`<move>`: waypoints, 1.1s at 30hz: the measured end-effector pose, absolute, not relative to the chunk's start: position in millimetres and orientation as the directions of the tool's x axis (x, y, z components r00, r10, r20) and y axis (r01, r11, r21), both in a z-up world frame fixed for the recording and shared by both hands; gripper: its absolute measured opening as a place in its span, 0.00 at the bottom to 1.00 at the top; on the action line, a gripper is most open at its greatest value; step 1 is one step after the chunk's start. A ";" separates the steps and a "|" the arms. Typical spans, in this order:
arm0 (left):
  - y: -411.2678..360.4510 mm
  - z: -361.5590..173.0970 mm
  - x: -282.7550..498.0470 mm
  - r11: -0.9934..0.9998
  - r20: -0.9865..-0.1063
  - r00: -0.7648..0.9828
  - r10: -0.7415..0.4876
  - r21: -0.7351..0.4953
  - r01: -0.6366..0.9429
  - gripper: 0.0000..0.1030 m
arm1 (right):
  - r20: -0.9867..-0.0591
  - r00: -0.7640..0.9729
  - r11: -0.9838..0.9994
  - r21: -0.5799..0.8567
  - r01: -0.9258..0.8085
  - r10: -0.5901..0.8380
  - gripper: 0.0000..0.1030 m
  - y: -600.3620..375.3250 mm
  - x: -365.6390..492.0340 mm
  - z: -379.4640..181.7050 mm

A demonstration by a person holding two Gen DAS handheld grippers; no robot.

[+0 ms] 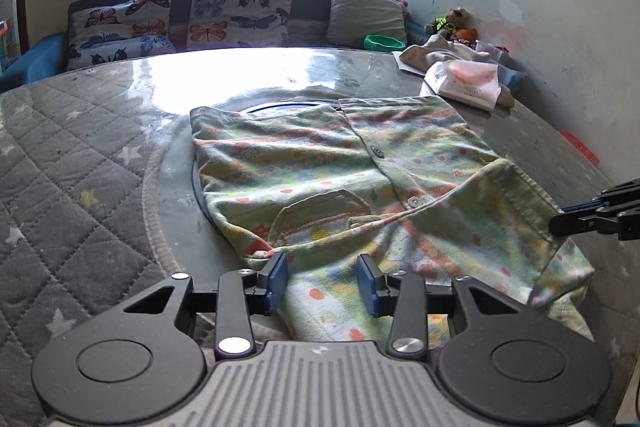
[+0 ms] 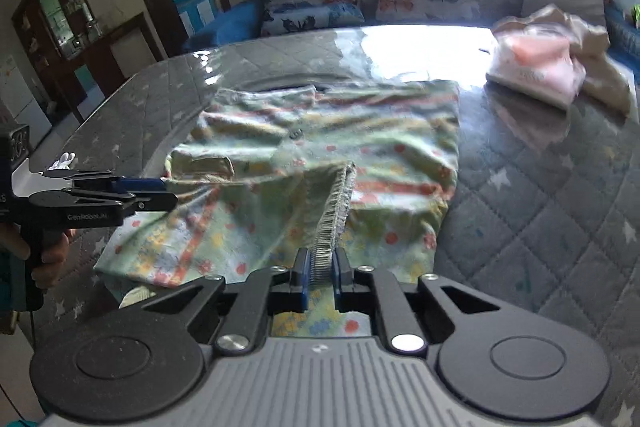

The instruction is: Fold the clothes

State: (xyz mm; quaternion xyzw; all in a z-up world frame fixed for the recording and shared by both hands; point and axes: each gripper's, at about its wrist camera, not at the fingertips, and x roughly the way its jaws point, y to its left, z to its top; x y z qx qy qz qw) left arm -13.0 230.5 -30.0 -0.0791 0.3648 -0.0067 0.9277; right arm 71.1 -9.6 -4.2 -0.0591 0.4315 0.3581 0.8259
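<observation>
**Hem pinched on the right, loose on the left**

Cardigan, a small patterned one with snap buttons, lies flat on the glass-topped table, front up, and serves as the landmark for everything else. Its long axis runs from the collar end, on the side toward the sofa, back to the hem nearest the person. A pack of wipes sits beyond its far right corner, well apart from it.

Right gripper is clamped on the ribbed edge at the cardigan's near right corner, which rises off the table as a ridge running away from the jaws toward the button line. No slack shows between pads and cloth.

Left gripper sits at the near left of the hem with its jaws apart; fabric lies between and under the blue pads, yet they do not appear to press it. From the right wrist view it reaches in sideways at the pocket side.

Judging by this, the fold will carry the hem away along the long axis, and the right hand is ready while the left has yet to close.
</observation>
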 end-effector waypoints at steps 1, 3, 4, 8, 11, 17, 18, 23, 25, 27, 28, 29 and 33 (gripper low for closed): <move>231.1 -28.7 -14.4 0.989 -0.678 0.732 -0.058 -0.139 -0.051 0.41 | -0.762 0.368 0.744 0.215 -0.633 0.533 0.10 -10.7 72.5 -6.7; 232.1 -23.6 -20.0 0.990 -0.680 0.732 -0.040 -0.125 -0.062 0.42 | -0.773 0.361 0.756 0.222 -0.616 0.521 0.14 -12.5 74.7 -11.2; 232.0 -19.6 -25.3 0.990 -0.674 0.737 -0.048 -0.133 -0.056 0.42 | -0.773 0.361 0.757 0.225 -0.613 0.522 0.16 -12.5 74.7 -12.6; 223.5 -4.8 -52.8 0.985 -0.648 0.754 -0.109 -0.173 -0.007 0.51 | -0.766 0.370 0.753 0.217 -0.621 0.526 0.16 -11.8 73.0 -12.6; 210.8 -5.4 -66.2 0.988 -0.669 0.737 -0.094 -0.154 -0.013 0.51 | -0.768 0.365 0.748 0.216 -0.628 0.527 0.17 -10.3 72.1 -13.4; 201.3 -20.3 -73.0 0.992 -0.710 0.703 -0.039 -0.115 -0.061 0.16 | -0.759 0.366 0.739 0.217 -0.637 0.538 0.11 -7.7 66.2 -14.7; 201.5 -20.1 -73.6 0.992 -0.710 0.703 -0.037 -0.112 -0.061 0.12 | -0.755 0.368 0.737 0.218 -0.639 0.543 0.10 -7.9 65.3 -13.2; 210.8 -17.0 -79.4 0.993 -0.709 0.705 -0.020 -0.097 -0.069 0.04 | -0.713 0.364 0.715 0.273 -0.643 0.600 0.10 -14.7 61.8 3.3; 213.7 -18.7 -79.8 0.994 -0.715 0.699 -0.003 -0.079 -0.077 0.03 | -0.719 0.346 0.713 0.290 -0.639 0.603 0.10 -16.7 63.1 0.6; 217.8 -21.2 -80.2 0.994 -0.726 0.688 0.019 -0.062 -0.093 0.03 | -0.748 0.325 0.725 0.291 -0.624 0.579 0.12 -17.3 65.6 -9.5; 219.9 -21.0 -82.0 0.994 -0.728 0.686 0.020 -0.061 -0.094 0.03 | -0.756 0.316 0.729 0.295 -0.618 0.573 0.13 -18.2 66.5 -13.2; 220.3 -18.4 -85.3 0.995 -0.720 0.694 0.011 -0.064 -0.083 0.04 | -0.758 0.315 0.733 0.298 -0.612 0.572 0.16 -20.2 67.6 -15.1; 210.7 -1.0 -97.8 0.998 -0.667 0.744 -0.048 -0.065 0.007 0.21 | -0.748 0.301 0.728 0.334 -0.598 0.591 0.18 -25.9 73.0 -15.6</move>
